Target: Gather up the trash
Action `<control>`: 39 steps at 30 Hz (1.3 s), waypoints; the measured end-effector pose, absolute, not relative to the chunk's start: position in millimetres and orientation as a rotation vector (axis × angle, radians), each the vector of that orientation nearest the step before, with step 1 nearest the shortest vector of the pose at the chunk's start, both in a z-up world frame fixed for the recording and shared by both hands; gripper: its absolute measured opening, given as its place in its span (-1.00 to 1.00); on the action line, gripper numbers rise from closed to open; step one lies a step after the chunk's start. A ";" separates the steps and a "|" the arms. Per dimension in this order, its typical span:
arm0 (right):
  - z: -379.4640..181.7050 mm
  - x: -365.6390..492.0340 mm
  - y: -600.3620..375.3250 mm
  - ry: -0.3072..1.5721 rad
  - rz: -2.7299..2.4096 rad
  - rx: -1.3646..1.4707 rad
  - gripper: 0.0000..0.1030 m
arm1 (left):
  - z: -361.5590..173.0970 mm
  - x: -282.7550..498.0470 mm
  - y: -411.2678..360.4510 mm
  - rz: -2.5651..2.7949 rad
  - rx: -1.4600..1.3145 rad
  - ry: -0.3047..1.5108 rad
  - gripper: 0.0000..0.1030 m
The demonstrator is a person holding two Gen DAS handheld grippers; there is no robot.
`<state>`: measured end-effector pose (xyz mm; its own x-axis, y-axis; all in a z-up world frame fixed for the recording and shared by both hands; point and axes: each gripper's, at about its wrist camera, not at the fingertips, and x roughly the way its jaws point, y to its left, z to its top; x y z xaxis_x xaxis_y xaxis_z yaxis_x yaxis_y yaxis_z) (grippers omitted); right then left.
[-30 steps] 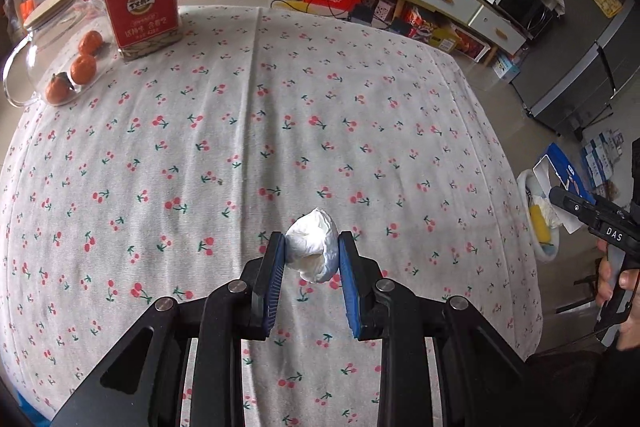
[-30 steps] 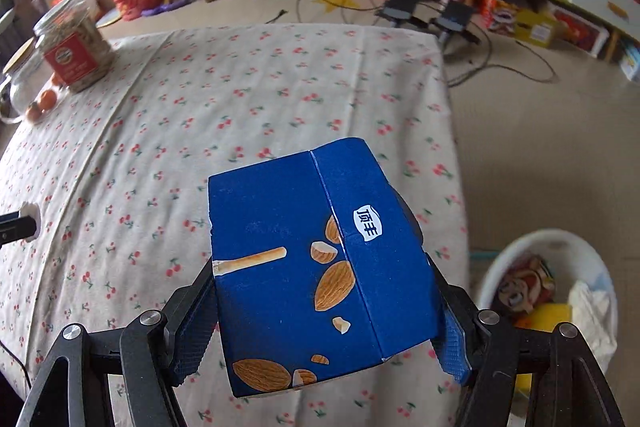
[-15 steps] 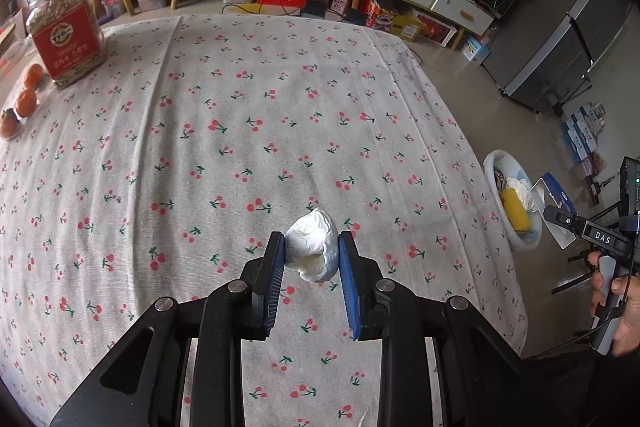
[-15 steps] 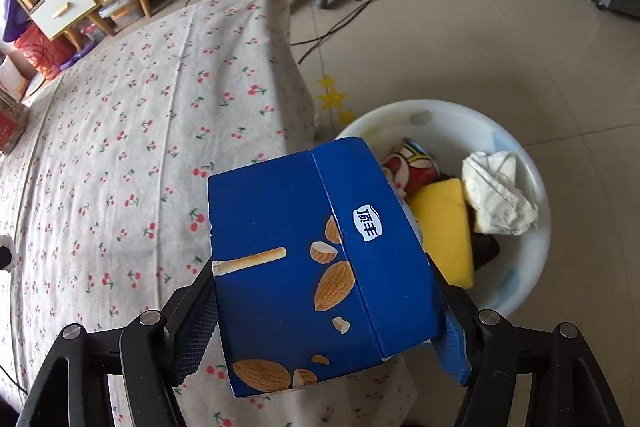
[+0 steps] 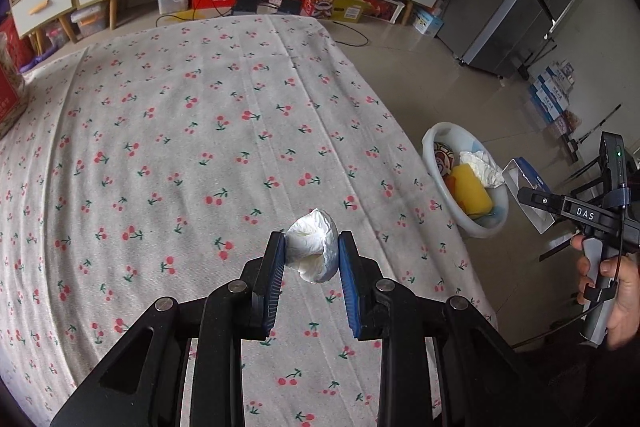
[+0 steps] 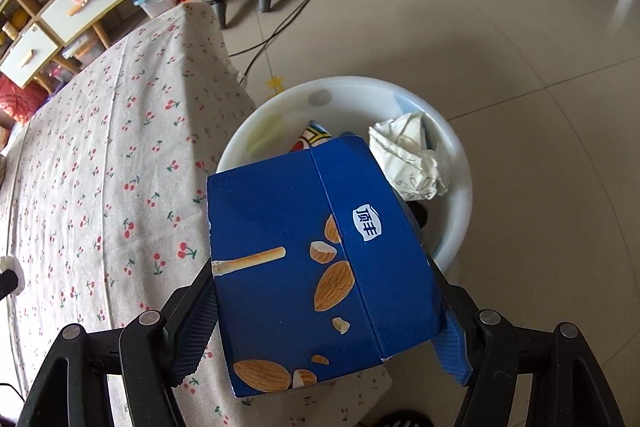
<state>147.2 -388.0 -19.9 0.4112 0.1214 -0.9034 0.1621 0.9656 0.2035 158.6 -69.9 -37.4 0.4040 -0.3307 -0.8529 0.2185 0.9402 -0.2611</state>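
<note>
**Box over the bin, wad waiting**

The right gripper (image 6: 320, 307) clamps a blue box (image 6: 316, 267) and holds it above the white bin (image 6: 452, 147) on the floor beside the table (image 5: 200, 107) — the drop step of collecting trash looks at hand. The bin holds crumpled paper (image 6: 408, 159), a yellow item (image 5: 472, 189) and a printed wrapper. The next move likely calls for keeping the box over the bin's opening, then parting the fingers so it falls inside and not onto the rim or the cloth.

The left gripper (image 5: 312, 255) pinches a white wad (image 5: 314, 247) above the cherry-print cloth, well apart from the bin — it would need carrying across next.

The box shows almonds, a biscuit stick and a white badge reading 顶丰. "DAS" is printed on the right gripper's body as seen from the left view.
</note>
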 end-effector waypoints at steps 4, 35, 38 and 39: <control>-18.4 145.2 -404.7 1.143 -0.041 0.325 0.51 | -40.9 169.6 -108.2 -0.410 -0.120 1.128 -0.45; -26.7 157.0 -451.8 1.156 -0.089 0.483 0.54 | -55.8 220.0 -223.5 -0.510 -0.055 1.086 0.72; -27.5 163.6 -444.8 1.157 -0.080 0.462 0.55 | -52.9 209.6 -199.2 -0.474 -0.041 1.065 0.76; -27.4 165.5 -442.5 1.151 -0.073 0.463 0.55 | -51.7 206.3 -191.4 -0.459 -0.035 1.060 0.82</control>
